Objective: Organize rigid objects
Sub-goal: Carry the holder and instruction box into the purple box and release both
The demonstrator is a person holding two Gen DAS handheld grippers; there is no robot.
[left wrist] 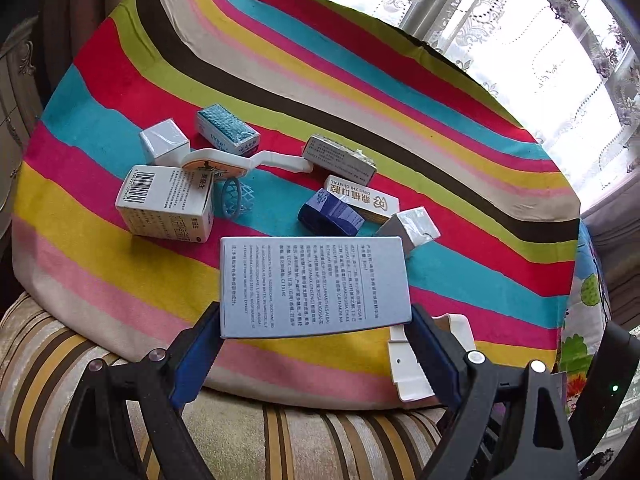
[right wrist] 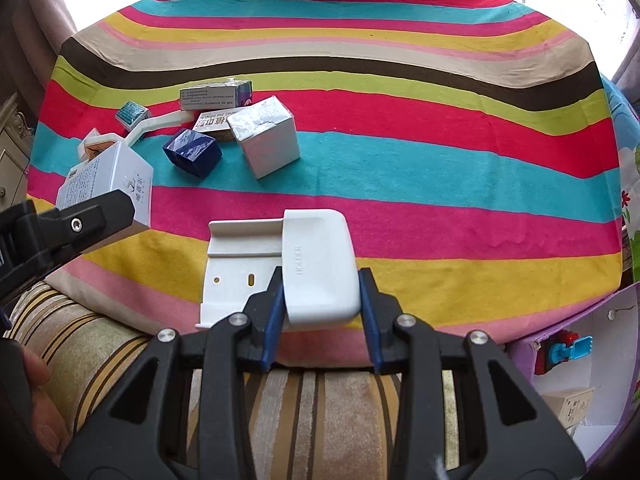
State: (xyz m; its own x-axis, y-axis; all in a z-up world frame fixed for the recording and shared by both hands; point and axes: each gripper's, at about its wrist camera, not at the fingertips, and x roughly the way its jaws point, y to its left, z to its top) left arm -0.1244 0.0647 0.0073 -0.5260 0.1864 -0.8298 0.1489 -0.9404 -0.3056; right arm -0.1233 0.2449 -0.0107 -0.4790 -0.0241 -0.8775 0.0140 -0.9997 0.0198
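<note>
boxes: l claw [left wrist: 316, 328] grips flat grey carton [left wrist: 314, 286] | r claw [right wrist: 322, 304] clamps smooth white plastic holder [right wrist: 318, 264]

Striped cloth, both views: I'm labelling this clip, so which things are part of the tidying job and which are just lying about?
Part of the job:
- pale blue box, clamped in the left tool
- white plastic holder, clamped in the right tool
- small boxes on the striped cloth, e.g. dark blue box, white cube box

Just lying about:
- lace curtain
- striped cushion
</note>
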